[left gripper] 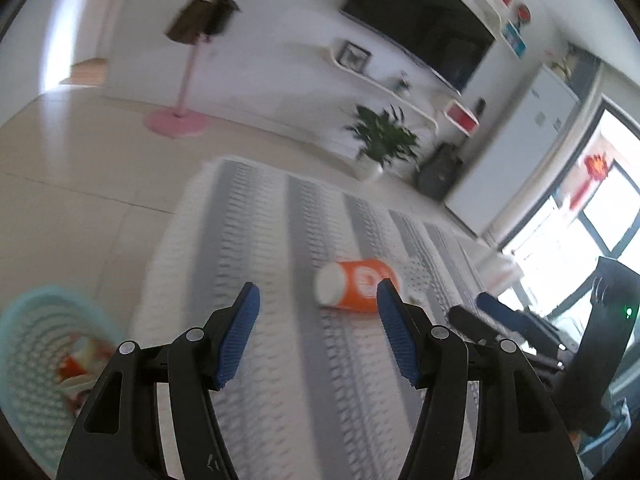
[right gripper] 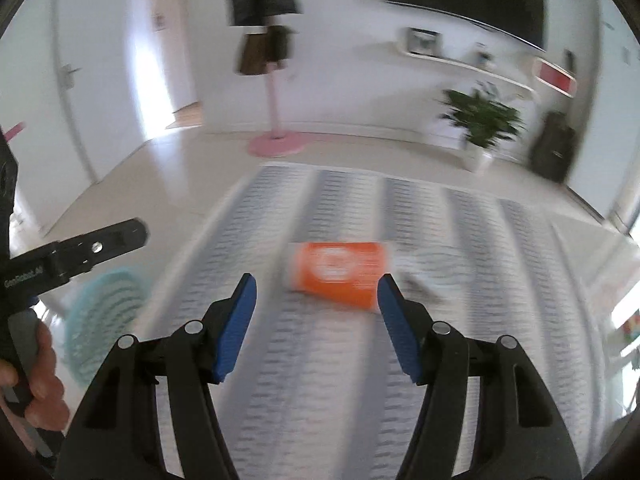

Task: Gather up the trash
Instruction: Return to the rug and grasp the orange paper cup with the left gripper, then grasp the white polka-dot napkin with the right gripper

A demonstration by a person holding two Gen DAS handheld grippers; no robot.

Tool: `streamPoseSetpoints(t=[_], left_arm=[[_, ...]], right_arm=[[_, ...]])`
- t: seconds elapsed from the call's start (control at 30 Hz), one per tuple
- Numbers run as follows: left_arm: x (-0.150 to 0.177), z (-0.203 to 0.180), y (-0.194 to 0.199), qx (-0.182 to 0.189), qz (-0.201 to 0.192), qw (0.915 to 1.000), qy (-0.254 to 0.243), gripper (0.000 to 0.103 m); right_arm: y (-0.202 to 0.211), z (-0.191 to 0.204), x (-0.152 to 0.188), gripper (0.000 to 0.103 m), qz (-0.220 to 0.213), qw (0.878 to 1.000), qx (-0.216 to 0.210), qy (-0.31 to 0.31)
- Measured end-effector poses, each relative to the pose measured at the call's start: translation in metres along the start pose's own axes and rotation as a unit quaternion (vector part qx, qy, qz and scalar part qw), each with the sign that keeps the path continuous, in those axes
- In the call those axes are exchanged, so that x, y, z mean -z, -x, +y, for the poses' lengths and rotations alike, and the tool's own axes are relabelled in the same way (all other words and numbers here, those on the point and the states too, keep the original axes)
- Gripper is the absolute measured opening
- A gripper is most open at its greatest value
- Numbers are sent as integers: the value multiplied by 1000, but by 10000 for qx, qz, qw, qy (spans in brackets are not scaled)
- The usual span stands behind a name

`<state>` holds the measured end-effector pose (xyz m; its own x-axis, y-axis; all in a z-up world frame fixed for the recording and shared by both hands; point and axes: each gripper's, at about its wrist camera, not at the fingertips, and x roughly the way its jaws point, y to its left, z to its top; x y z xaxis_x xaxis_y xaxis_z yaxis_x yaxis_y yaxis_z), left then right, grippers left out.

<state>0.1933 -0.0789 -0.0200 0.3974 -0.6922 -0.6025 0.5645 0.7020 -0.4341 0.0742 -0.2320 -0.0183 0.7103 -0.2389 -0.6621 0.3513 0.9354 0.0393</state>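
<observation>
An orange paper cup lies on its side on the grey and white striped rug; it also shows in the right wrist view. A teal mesh basket stands at the rug's left edge with some trash inside, and shows in the right wrist view. My left gripper is open and empty, above the rug, short of the cup. My right gripper is open and empty, also short of the cup. The left gripper shows from the side in the right wrist view, held by a hand.
A pink coat stand with hanging clothes stands on the tile floor beyond the rug. A potted plant and a dark bag sit by the far wall under a TV. A crumpled white piece lies right of the cup.
</observation>
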Motion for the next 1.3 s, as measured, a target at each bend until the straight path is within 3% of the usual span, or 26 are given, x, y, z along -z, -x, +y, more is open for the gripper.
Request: streamPoseSetpoints(t=[0.2,0.33,0.53,0.83,0.87,0.93,1.07,1.17,1.3], left_arm=[[-3,-23,-86,42,475,9987,-190,58],[-7,-34,-128,-110,614,9972,-413,58],[-26,-38,-160,-114,708,9955,-615,61],[-18,-52,-196,254,1364,9820,-1279,61],[-14,-53,-193,354,1447,9796,-1350,61],[-6,-53,-186,574,1676,9746,-1371,61],[13,-61,-174,906,1974,9639,-1540,61],[20,-72,-178,785,2049,9601,-1734,68],[24,-89,-199,499,2264,9505,-2071,72]], right_arm=[[-41,-84,3,59,158,9978,537,-365],[-81,-120,5,59,417,9962,519,-552],[-125,-146,1,60,657,9939,375,-800],[-180,-150,-4,59,1052,9922,274,-611],[-183,-151,-4,57,1064,9922,261,-598],[-182,-151,-3,36,1035,9929,170,-555],[-175,-151,2,19,955,9939,76,-550],[-165,-152,7,9,872,9943,85,-606],[-152,-156,13,4,789,9943,78,-713]])
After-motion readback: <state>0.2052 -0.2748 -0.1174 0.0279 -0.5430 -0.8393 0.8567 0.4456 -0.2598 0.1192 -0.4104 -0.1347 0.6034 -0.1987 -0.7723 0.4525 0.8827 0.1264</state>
